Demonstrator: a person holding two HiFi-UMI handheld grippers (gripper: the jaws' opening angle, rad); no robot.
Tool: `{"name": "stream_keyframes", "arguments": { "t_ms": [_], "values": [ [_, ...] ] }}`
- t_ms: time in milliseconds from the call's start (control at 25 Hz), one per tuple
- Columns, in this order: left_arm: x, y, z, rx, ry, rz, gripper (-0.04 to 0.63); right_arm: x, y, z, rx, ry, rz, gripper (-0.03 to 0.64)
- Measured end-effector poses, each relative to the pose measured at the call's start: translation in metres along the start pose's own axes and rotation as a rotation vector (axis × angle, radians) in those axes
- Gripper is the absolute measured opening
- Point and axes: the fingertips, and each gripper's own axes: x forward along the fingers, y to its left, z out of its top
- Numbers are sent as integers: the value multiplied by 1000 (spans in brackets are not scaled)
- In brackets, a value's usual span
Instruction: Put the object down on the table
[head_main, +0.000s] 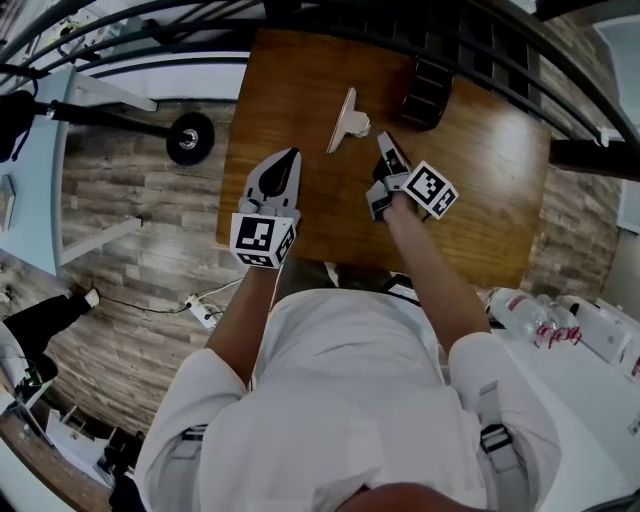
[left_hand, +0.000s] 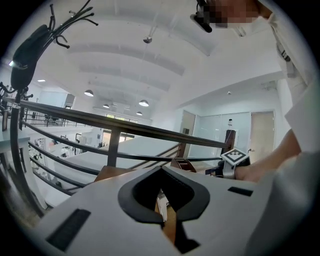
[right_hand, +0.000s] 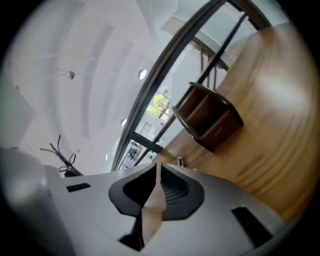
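A flat white object with a small cream part (head_main: 346, 120) rests on the brown wooden table (head_main: 490, 200), toward its far middle. My right gripper (head_main: 386, 142) hovers just right of it, apart from it, jaws shut and holding nothing; in the right gripper view its jaws (right_hand: 157, 167) meet with bare wood behind them. Over the table's near left part, my left gripper (head_main: 290, 156) is also shut and empty. A sliver of the white object (left_hand: 161, 204) shows between the pads in the left gripper view.
A dark wooden organizer (head_main: 430, 88) (right_hand: 207, 120) stands at the table's far edge, with a black metal railing (head_main: 400, 20) behind it. Plastic bottles (head_main: 530, 315) lie on a white surface at near right. The floor left of the table holds a round black base (head_main: 190, 138).
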Motion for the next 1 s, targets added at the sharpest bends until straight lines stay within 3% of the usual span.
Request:
{"name": "stream_keyframes", "arguments": {
  "t_ms": [320, 640, 880, 1000],
  "values": [
    [-8, -32, 52, 26, -50, -25, 12, -69, 114, 53, -522, -77, 160, 29],
    [-25, -50, 96, 67, -79, 2, 14, -125, 179, 77, -910, -147, 148, 28],
    [-38, -62, 118, 96, -105, 5, 12, -161, 197, 83, -1085, -209, 114, 28],
    [-42, -63, 118, 97, -108, 2, 14, -169, 190, 77, -1091, -199, 113, 28]
  ]
}}
